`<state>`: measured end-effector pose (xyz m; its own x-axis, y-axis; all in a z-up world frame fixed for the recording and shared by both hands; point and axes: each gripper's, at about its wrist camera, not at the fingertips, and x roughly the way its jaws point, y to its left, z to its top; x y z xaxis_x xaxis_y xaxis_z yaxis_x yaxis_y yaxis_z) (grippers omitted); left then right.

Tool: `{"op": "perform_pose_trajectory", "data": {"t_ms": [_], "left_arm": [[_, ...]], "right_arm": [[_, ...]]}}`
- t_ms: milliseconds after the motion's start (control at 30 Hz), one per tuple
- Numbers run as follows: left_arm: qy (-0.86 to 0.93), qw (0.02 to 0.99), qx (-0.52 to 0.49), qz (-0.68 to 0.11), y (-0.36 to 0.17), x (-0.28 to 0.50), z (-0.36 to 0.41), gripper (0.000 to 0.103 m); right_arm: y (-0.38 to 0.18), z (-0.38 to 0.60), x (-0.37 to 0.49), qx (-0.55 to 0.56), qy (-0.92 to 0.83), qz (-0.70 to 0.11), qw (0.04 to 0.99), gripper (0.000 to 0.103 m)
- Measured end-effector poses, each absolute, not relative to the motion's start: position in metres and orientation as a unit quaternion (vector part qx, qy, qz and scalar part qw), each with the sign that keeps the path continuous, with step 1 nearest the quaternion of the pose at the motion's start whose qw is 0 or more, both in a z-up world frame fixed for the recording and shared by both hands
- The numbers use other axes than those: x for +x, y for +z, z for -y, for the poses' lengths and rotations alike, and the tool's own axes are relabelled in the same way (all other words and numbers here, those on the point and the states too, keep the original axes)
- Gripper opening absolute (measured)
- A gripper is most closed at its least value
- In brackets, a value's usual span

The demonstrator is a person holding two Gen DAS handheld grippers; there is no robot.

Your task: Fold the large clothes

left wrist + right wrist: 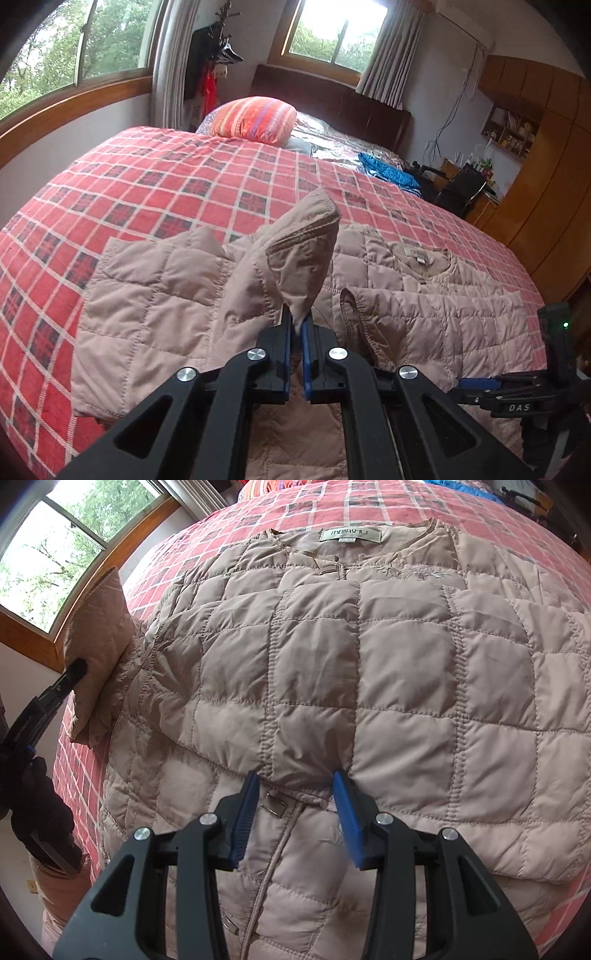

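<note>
A beige quilted jacket (314, 672) lies front up on the red plaid bedspread (155, 184), its collar and label (351, 535) at the far end. One sleeve (406, 686) is folded flat across the chest. My left gripper (297, 317) is shut on the cuff of the other sleeve (295, 251) and holds it raised above the jacket's left side; in the right wrist view this gripper (74, 670) shows at the left edge. My right gripper (295, 805) hovers open over the zipper line, its blue pads (243, 812) either side of the folded sleeve's lower edge.
A striped orange pillow (255, 118) and a blue cloth (388, 171) lie near the dark headboard (351, 99). Wooden wardrobes (546, 192) and a desk with a chair (461, 188) stand to the right of the bed. Windows line the left wall.
</note>
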<state>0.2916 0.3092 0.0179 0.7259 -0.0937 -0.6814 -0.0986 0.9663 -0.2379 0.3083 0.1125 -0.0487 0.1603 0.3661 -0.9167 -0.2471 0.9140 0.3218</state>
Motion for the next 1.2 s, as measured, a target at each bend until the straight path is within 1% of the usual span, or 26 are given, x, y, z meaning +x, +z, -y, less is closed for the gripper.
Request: {"op": "perform_pose_trajectory", "data": {"t_ms": [267, 400, 500, 533, 600, 633, 667, 700, 867, 967, 1133, 1200], "left_arm": [[-0.011, 0.884, -0.142, -0.446, -0.033, 0.311, -0.306, 0.005], [-0.032, 0.876, -0.162, -0.453, -0.031, 0.307, -0.312, 0.008], [-0.065, 0.870, -0.190, -0.450, -0.016, 0.293, -0.319, 0.008], [-0.080, 0.870, -0.204, -0.442, -0.008, 0.285, -0.325, 0.013], [-0.094, 0.872, -0.224, -0.424, 0.009, 0.269, -0.339, 0.017], [-0.094, 0.875, -0.230, -0.415, 0.017, 0.260, -0.348, 0.024], [-0.094, 0.879, -0.234, -0.405, 0.023, 0.252, -0.357, 0.032], [-0.092, 0.882, -0.237, -0.396, 0.029, 0.245, -0.367, 0.034], [-0.068, 0.889, -0.255, -0.375, 0.043, 0.218, -0.409, 0.035], [-0.001, 0.896, -0.229, -0.380, 0.042, 0.216, -0.426, 0.036], [0.173, 0.867, -0.183, -0.431, 0.007, 0.230, -0.472, 0.038], [0.177, 0.851, -0.211, -0.447, -0.011, 0.228, -0.490, 0.042]], "right_arm": [[-0.051, -0.118, 0.309, 0.041, 0.195, -0.617, 0.762, 0.042], [-0.051, -0.120, 0.309, 0.036, 0.189, -0.620, 0.761, 0.042], [-0.051, -0.122, 0.309, 0.032, 0.185, -0.622, 0.760, 0.042], [-0.050, -0.122, 0.310, 0.033, 0.183, -0.624, 0.759, 0.042], [-0.045, -0.128, 0.311, 0.031, 0.179, -0.624, 0.760, 0.043], [-0.042, -0.132, 0.312, 0.028, 0.180, -0.623, 0.761, 0.043], [-0.038, -0.137, 0.312, 0.024, 0.181, -0.621, 0.762, 0.043], [-0.035, -0.142, 0.312, 0.021, 0.183, -0.620, 0.763, 0.044], [-0.018, -0.176, 0.316, 0.020, 0.209, -0.613, 0.762, 0.044], [-0.015, -0.199, 0.319, 0.026, 0.232, -0.616, 0.752, 0.045], [-0.014, -0.242, 0.320, 0.023, 0.271, -0.620, 0.736, 0.045], [-0.014, -0.263, 0.321, 0.017, 0.286, -0.622, 0.729, 0.045]]}}
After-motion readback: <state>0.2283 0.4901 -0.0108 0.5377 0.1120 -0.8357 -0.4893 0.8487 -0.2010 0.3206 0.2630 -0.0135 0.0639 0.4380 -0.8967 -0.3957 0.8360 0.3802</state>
